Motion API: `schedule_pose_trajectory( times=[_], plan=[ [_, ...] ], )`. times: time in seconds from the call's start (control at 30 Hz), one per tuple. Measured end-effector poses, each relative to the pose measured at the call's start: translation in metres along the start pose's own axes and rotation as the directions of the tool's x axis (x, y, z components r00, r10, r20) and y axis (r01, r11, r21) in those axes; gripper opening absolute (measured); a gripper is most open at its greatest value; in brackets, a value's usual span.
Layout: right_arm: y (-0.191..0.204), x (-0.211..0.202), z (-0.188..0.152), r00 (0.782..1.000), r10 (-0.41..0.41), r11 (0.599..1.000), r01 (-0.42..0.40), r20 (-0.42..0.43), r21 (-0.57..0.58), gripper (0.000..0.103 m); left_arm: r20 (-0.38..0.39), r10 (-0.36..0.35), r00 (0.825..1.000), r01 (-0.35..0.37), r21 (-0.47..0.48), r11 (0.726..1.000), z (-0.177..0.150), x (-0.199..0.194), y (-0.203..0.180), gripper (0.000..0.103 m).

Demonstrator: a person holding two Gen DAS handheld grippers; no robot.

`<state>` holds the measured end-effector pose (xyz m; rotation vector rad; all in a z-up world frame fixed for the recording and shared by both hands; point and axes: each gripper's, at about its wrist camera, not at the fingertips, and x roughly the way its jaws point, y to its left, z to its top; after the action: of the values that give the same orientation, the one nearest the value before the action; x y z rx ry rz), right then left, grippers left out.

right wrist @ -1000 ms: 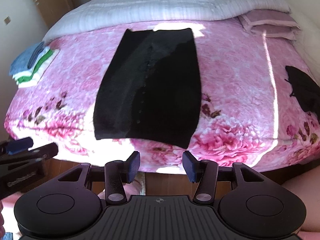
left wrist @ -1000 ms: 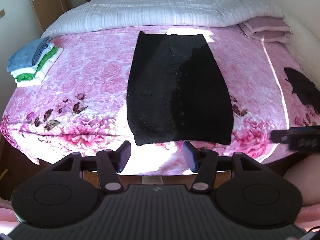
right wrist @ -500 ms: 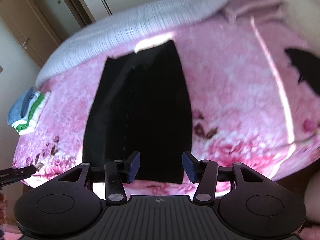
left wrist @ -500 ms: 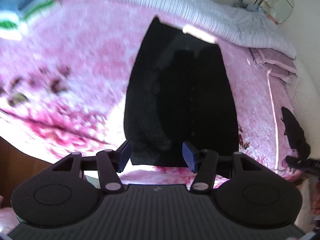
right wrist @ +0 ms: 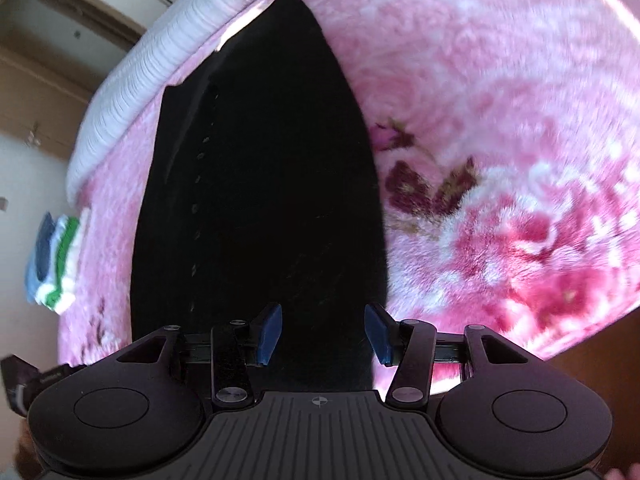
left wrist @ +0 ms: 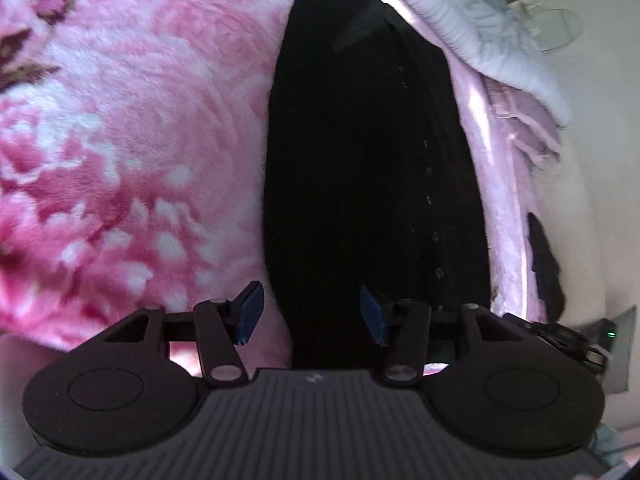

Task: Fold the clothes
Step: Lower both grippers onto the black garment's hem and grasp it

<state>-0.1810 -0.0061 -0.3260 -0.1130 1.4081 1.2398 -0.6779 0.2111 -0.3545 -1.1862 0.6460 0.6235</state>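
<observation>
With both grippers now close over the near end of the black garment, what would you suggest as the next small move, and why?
Probably lower both a little further and close on the near hem. The left gripper, whose jaws have just been closing slightly, straddles the near left edge of the black buttoned garment; the right gripper frames its near right edge. Both look open, with no cloth visibly pinched, on the pink floral blanket.

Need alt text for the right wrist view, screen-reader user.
The right gripper, jaws open and empty, hangs over the near end of a long black garment lying flat on a pink floral blanket. A stack of folded clothes sits at the bed's left edge, with a white quilt at the far end.
</observation>
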Motion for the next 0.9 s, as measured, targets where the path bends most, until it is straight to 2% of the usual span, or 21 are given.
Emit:
schedule_pose_trajectory(
  times=[0.1, 0.27, 0.43, 0.57, 0.67, 0.73, 0.9],
  plan=[
    [-0.021, 0.007, -0.004, 0.998, 0.06, 0.998, -0.06, 0.031, 0.012, 0.051, 0.02, -0.084, 0.996, 0.084, -0.015, 0.996, -0.001, 0.007, 0.022, 0.047],
    [-0.042, 0.005, -0.022, 0.984, 0.143, 0.989, -0.146, 0.107, 0.021, 0.051, 0.063, -0.212, 0.975, 0.212, 0.009, 0.977, -0.008, 0.006, 0.039, 0.047],
    [-0.046, 0.004, -0.039, 0.976, 0.19, 0.976, -0.199, 0.106, 0.089, 0.051, 0.043, -0.308, 0.95, 0.31, -0.039, 0.95, -0.018, 0.017, 0.038, 0.047],
    [-0.049, 0.005, -0.04, 0.971, 0.214, 0.966, -0.226, 0.103, 0.125, 0.051, 0.067, -0.325, 0.943, 0.327, -0.026, 0.944, -0.026, 0.024, 0.036, 0.047],
    [-0.055, 0.008, -0.037, 0.965, 0.243, 0.957, -0.255, 0.098, 0.138, 0.051, 0.097, -0.361, 0.928, 0.369, -0.079, 0.926, -0.025, 0.024, 0.045, 0.044],
    [-0.06, 0.011, -0.035, 0.959, 0.268, 0.951, -0.279, 0.091, 0.133, 0.05, 0.102, -0.362, 0.927, 0.371, -0.103, 0.923, -0.023, 0.025, 0.05, 0.039],
    [-0.068, 0.027, -0.028, 0.932, 0.353, 0.922, -0.362, 0.081, 0.14, 0.048, 0.083, -0.359, 0.929, 0.365, -0.068, 0.929, -0.02, 0.031, 0.044, 0.033]
  ],
)
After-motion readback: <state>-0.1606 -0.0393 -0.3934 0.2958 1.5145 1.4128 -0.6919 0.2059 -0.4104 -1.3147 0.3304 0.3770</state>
